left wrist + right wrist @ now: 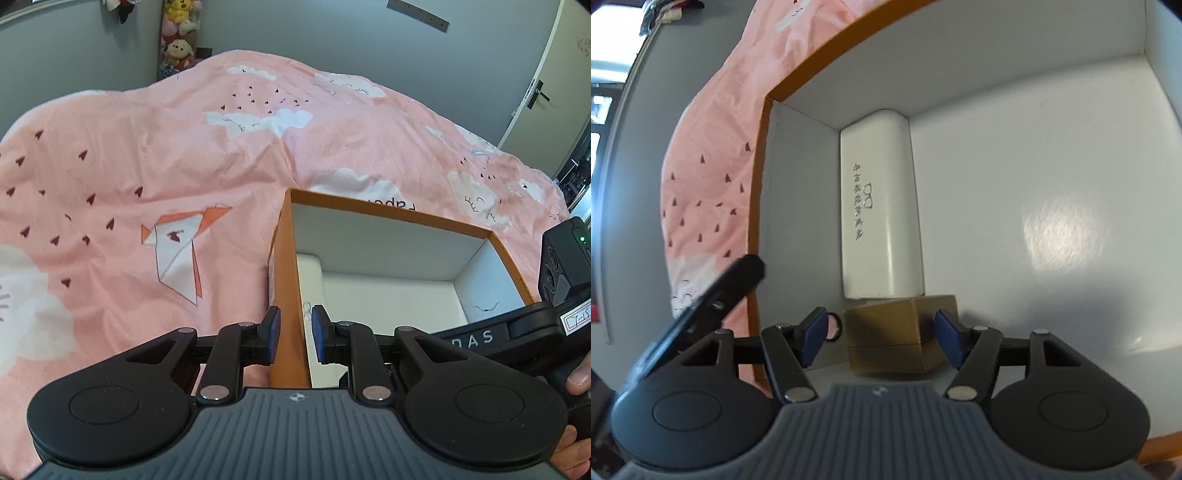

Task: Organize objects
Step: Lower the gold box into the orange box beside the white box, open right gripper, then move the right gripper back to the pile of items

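Note:
An orange box with white inside (373,210) sits on the pink bed. My left gripper (295,338) straddles its left wall (291,302), one pad on each side, with small gaps showing. In the right wrist view, a white glasses case (881,206) lies on the box floor along the left wall (798,206). A small brown cardboard box (886,338) lies just in front of the case. My right gripper (882,338) is inside the orange box, open, its pads either side of the brown box with gaps. The right gripper's body (517,328) shows in the left wrist view.
The pink bedspread (147,166) with cloud and fox prints covers the bed. Plush toys (179,33) hang in the far corner. A door (554,81) is at the right. The right part of the box floor (1052,240) is bare white.

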`<state>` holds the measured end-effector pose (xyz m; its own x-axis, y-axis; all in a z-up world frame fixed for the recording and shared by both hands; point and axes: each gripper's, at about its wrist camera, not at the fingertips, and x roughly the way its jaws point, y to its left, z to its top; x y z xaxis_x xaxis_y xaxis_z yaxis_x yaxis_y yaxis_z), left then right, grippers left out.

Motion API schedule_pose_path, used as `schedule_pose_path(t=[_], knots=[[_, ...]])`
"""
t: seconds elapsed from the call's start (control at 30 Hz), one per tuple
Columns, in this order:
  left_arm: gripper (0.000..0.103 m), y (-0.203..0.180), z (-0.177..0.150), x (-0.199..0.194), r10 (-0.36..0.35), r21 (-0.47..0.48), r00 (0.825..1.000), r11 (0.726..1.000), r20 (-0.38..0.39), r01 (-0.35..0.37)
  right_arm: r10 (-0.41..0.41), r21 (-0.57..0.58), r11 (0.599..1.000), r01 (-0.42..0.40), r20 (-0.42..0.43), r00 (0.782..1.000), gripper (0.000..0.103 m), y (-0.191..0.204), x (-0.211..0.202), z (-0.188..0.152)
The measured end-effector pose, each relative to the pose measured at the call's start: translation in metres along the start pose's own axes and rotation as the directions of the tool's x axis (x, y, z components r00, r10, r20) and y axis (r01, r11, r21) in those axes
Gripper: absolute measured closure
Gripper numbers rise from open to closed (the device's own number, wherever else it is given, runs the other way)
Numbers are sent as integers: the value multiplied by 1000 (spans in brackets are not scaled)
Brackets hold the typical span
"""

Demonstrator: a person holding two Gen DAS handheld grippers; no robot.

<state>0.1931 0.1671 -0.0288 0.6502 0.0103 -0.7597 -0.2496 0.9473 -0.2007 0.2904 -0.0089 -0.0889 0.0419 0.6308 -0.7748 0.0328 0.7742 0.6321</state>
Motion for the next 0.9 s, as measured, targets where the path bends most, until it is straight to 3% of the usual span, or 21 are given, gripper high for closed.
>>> schedule_pose_path(t=[0.07,0.13,0.2,0.27,0.43,0.6,0.7,0.9], knots=[[80,1,-3,0,1,-7,1000,1000,-5,-1,-8,-8,1000,8,12,1000,43,0,-1,-2],[80,3,-6,-2,4,-11,1000,1000,-9,-4,-5,2,1000,5,18,1000,56,-2,-2,-3],[80,3,-8,-2,3,-12,1000,1000,-15,-3,14,17,1000,-14,8,1000,79,-5,0,-4],[80,4,-10,-3,-1,-15,1000,1000,-19,1,43,17,999,-43,-21,999,86,-5,6,-6],[79,2,-13,-11,-13,14,1000,1000,-18,13,7,-47,999,-6,14,1000,85,5,7,-12],[74,-4,-32,-40,-20,213,998,977,58,8,-19,-249,967,63,174,985,76,25,-33,-42],[73,1,-51,-58,-14,311,995,950,103,-19,-13,-358,925,129,310,951,69,31,-66,-76],[67,28,-84,-83,103,406,975,897,196,-176,-18,-420,863,283,534,845,65,17,-111,-141]])
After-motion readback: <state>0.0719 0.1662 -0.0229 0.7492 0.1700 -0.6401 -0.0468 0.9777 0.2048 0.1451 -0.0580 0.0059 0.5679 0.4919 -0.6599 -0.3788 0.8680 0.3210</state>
